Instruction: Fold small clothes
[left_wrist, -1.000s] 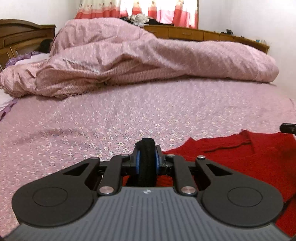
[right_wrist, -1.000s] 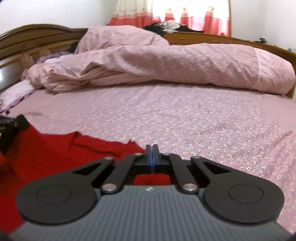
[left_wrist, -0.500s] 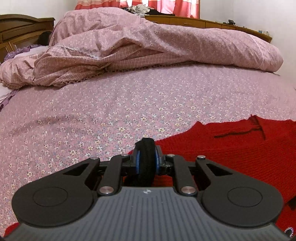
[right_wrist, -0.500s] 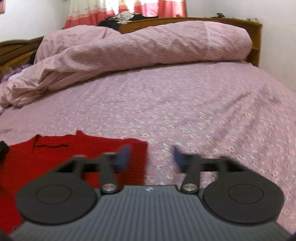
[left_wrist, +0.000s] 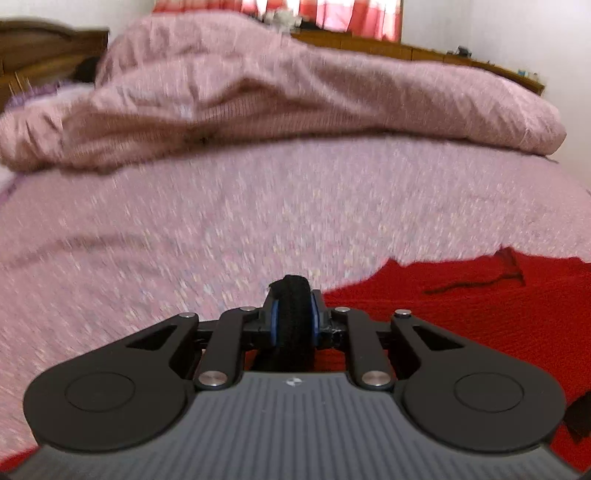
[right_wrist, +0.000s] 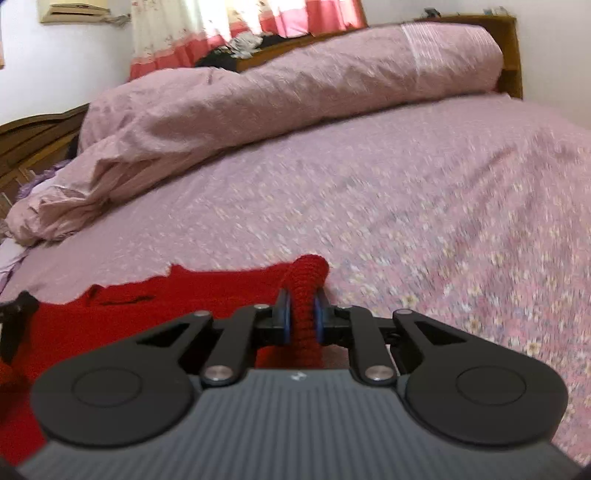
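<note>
Both pairs of jaws stand narrow, each with fabric between the pads. On the right gripper (right_wrist: 302, 320) the jaws are closing on a thick roll of the red ribbed-knit garment (right_wrist: 155, 314), whose bunched edge bulges up and forward past the blue-edged pads. The left gripper (left_wrist: 291, 317) clamps a dark, almost black wad of cloth (left_wrist: 291, 295) that rounds up above its fingertips; whether that wad belongs to the red garment cannot be told.

Red knit lies spread flat on the pink flower-printed bedsheet (right_wrist: 424, 221), at the near edge of the bed. Its long axis runs side to side, across both cameras' view, from one gripper toward the other. Its far edge is ragged in outline, with a small notch and a dark slit-like line (left_wrist: 469, 283) near the middle. The knit is coarse and corded, plainly ribbed where it is pinched.

Beyond the garment the sheet stretches smooth toward a long rumpled pink quilt (left_wrist: 295, 107) heaped across the far side. Behind that stand a brown wooden headboard (right_wrist: 29, 136) and red-and-white curtains (right_wrist: 240, 26). Motion blur softens the print on the sheet in both views.
</note>
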